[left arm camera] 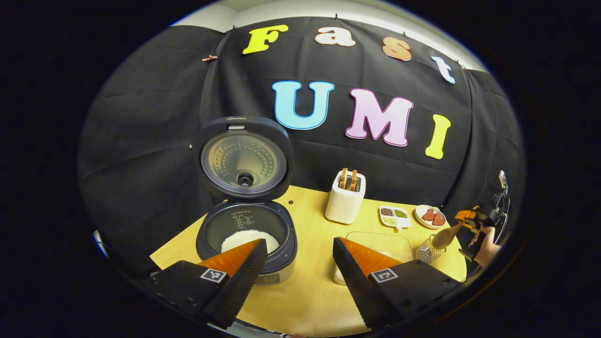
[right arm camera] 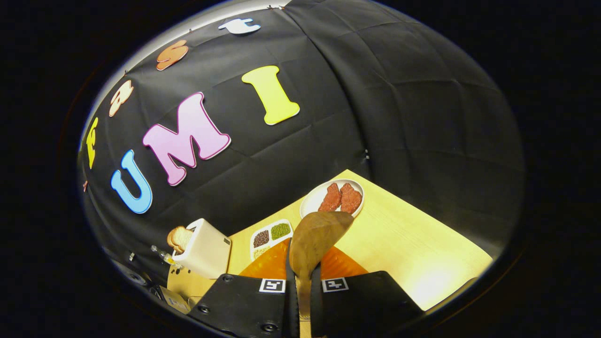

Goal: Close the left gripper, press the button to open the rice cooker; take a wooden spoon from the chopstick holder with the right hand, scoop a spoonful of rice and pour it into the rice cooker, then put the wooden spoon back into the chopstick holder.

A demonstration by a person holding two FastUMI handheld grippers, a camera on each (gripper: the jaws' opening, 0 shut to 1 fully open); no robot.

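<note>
A wooden spoon (right arm camera: 315,239) is clamped by its handle between the pressed-together fingers of the right gripper (right arm camera: 303,291), its bowl standing up past the fingertips and looking empty. In the left gripper view that same gripper (left arm camera: 474,219) hangs off the table's right edge, the spoon (left arm camera: 446,236) just above a wire chopstick holder (left arm camera: 428,251). The rice cooker (left arm camera: 246,234) sits open near the table's left edge, lid raised, with white rice already lying in its pot. The left gripper (left arm camera: 296,256) hovers at the table's near edge with its fingers spread wide and holding nothing. Judging by the empty spoon so close to the holder, the step in hand is either its removal or its return; which of the two cannot be told. If the scoop is yet to come, the spoon must next dip into the clear container (left arm camera: 380,246) beside the holder. If not, the handle must be lined up over the holder and lowered in before the fingers part. A toaster (left arm camera: 345,199), a divided dish of grains (left arm camera: 394,217) and a plate of meat (right arm camera: 334,196) line the far edge.
</note>
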